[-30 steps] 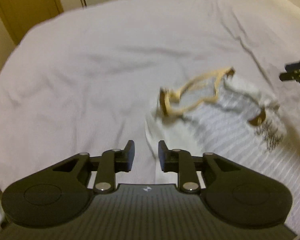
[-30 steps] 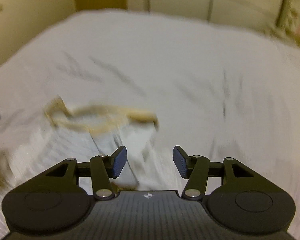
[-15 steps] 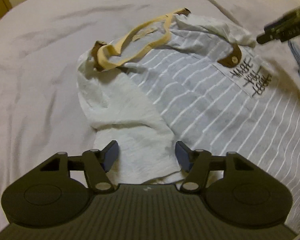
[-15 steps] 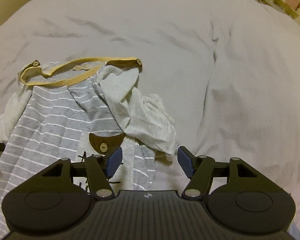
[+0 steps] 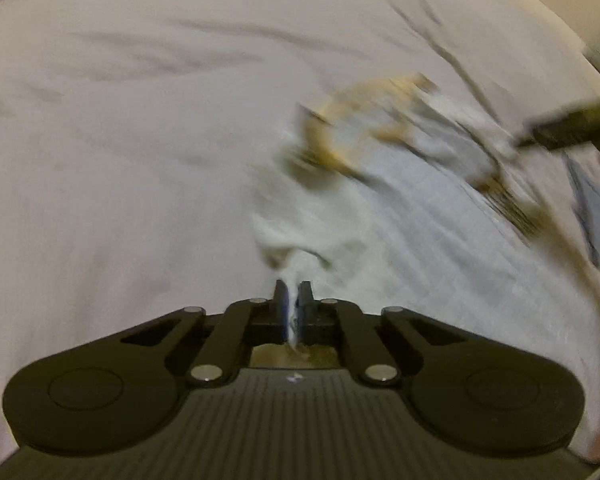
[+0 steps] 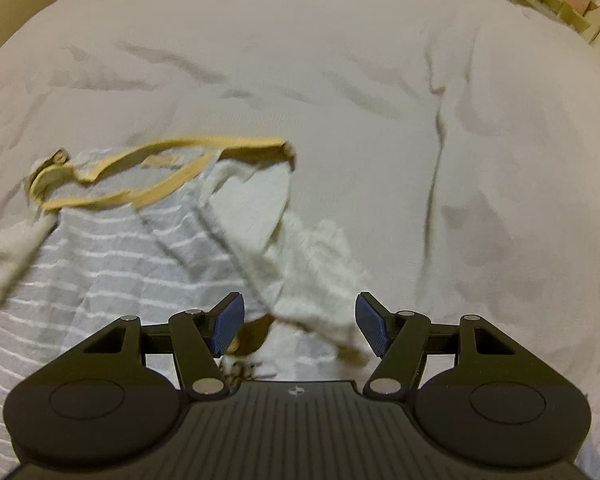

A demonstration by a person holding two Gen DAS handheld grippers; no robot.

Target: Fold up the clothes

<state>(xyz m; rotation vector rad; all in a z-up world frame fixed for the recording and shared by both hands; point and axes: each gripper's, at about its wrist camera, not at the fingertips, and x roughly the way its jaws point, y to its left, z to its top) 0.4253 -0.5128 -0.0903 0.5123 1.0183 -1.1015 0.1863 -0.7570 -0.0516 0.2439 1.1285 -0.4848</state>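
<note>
Two views disagree in sharpness: the left's motion-blurred one shows the left gripper clenched on the grey white-striped shirt's cream sleeve on the bed, the right's shows the right gripper released over it.

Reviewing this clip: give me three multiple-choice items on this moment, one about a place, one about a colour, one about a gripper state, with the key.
1. Where does the grey white-striped shirt lie?
A. on the pale bedsheet
B. on a hanger
C. in a basket

2. What colour is the neckline trim?
A. red
B. mustard yellow
C. black

3. How do the grippers stand?
A. both open
B. left gripper shut on the white sleeve, right gripper open
C. both shut

Key: 1 A, sheet surrounds it; 2 B, the yellow band loops at the collar; 3 B, cloth is pinched between the left fingers, the right blue pads are wide apart.
</note>
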